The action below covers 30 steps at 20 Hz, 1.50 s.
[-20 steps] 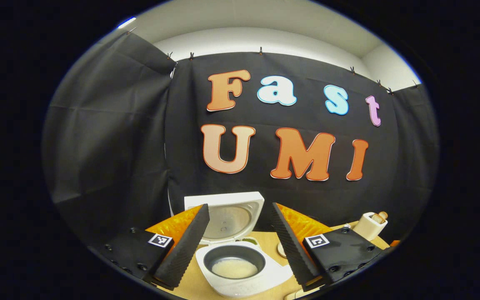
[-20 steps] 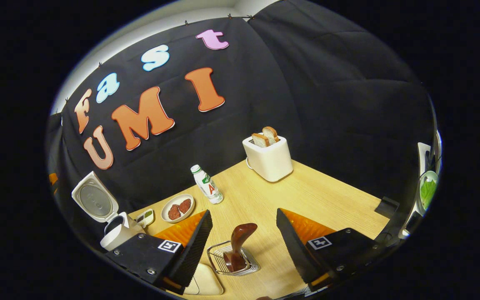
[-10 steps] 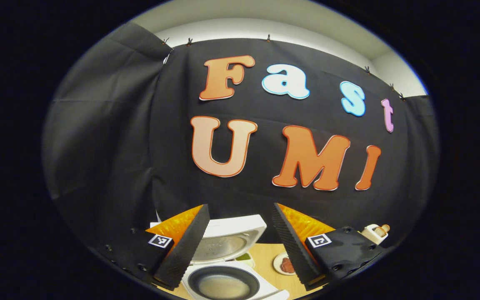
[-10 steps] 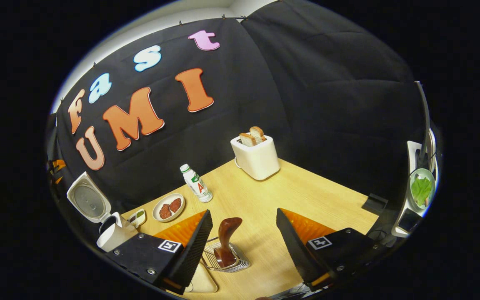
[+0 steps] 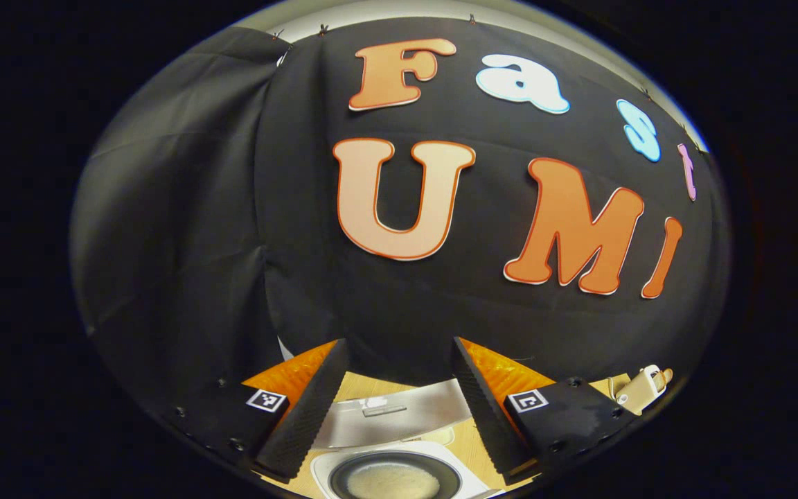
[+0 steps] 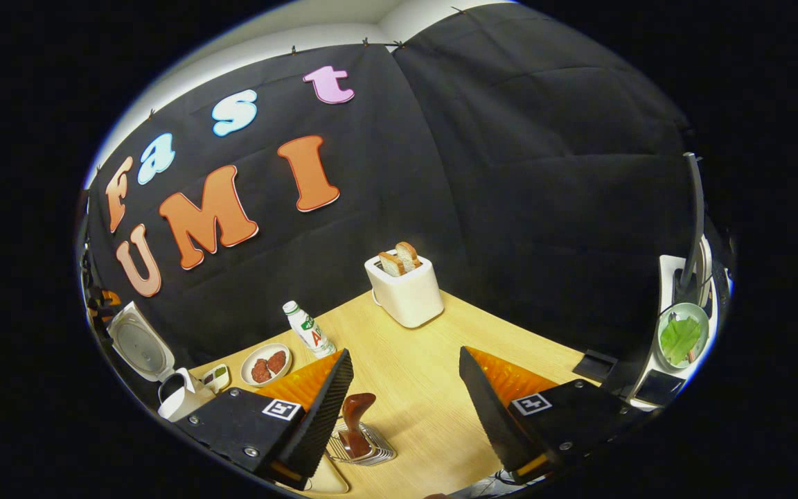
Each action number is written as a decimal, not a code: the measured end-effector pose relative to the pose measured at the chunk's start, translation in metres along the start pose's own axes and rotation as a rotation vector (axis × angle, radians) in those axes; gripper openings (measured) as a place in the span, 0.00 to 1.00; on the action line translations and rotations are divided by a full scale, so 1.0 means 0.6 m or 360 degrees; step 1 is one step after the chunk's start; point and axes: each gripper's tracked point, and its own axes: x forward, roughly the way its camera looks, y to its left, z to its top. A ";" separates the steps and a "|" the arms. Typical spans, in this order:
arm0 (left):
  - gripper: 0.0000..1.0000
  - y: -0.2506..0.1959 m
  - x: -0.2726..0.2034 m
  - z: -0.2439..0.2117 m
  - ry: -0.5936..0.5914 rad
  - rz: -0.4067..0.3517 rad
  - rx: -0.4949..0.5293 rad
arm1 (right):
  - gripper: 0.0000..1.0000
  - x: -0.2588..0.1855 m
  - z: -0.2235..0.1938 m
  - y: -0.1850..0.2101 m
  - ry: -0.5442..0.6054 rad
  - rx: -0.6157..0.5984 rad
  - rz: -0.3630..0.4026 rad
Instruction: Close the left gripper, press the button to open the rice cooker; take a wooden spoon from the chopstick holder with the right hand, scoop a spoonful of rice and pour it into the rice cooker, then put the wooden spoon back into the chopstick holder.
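Rice [image 5: 388, 482] fills open rice cooker [image 5: 482, 478]; spoon [image 6: 355, 423] in holder [image 6: 371, 454].

A white toaster [image 6: 404, 292] with two bread slices [image 6: 399, 258] standing in its slots sits at frame center on the wooden table [image 6: 496, 333]. Lower left of it — a small white bottle [image 6: 307, 330], then a plate of reddish patties [image 6: 266, 363]. A bowl of greens [image 6: 680, 338] sits at the far right edge.

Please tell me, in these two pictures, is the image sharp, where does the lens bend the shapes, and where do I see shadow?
Left gripper view: sharp, but the fisheye bulges the wall and squeezes the rice cooker at the bottom edge. Right gripper view: also sharp; the table edges curve, the toaster leans, and the wooden spoon casts a soft shadow.
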 end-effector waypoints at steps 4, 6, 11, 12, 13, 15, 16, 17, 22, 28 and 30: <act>1.00 0.002 -0.029 -0.025 -0.0007 0.0026 0.0088 | 0.95 0.009 -0.002 0.011 0.0022 -0.0007 0.0053; 1.00 -0.016 -0.063 -0.047 0.0018 -0.0016 0.0053 | 0.95 0.015 -0.005 0.018 0.0046 -0.0013 0.0092; 1.00 -0.047 -0.135 -0.138 0.0110 -0.0114 0.0001 | 0.95 0.028 -0.003 0.049 0.0081 -0.0006 0.0220; 1.00 -0.056 -0.154 -0.168 0.0138 -0.0118 -0.0016 | 0.95 0.030 -0.004 0.057 0.0092 -0.0010 0.0245; 1.00 -0.063 -0.173 -0.196 0.0147 -0.0132 -0.0015 | 0.95 0.031 -0.006 0.061 0.0100 -0.0020 0.0270; 1.00 -0.073 -0.202 -0.255 0.0165 -0.0120 0.0032 | 0.95 0.034 -0.010 0.067 0.0118 -0.0045 0.0303; 1.00 -0.076 -0.211 -0.285 0.0179 -0.0111 0.0053 | 0.95 0.034 -0.012 0.069 0.0132 -0.0053 0.0320; 1.00 -0.078 -0.218 -0.312 0.0200 -0.0102 0.0051 | 0.94 0.033 -0.015 0.072 0.0145 -0.0053 0.0337; 0.99 -0.069 -0.209 -0.420 0.0272 -0.0030 0.0125 | 0.95 0.040 -0.034 0.082 0.0218 -0.0043 0.0392; 1.00 -0.053 -0.182 -0.460 0.0294 0.0033 0.0223 | 0.95 0.051 -0.052 0.069 0.0280 -0.0028 0.0379; 1.00 -0.055 -0.186 -0.468 0.0299 0.0008 0.0202 | 0.95 0.056 -0.054 0.065 0.0279 -0.0030 0.0364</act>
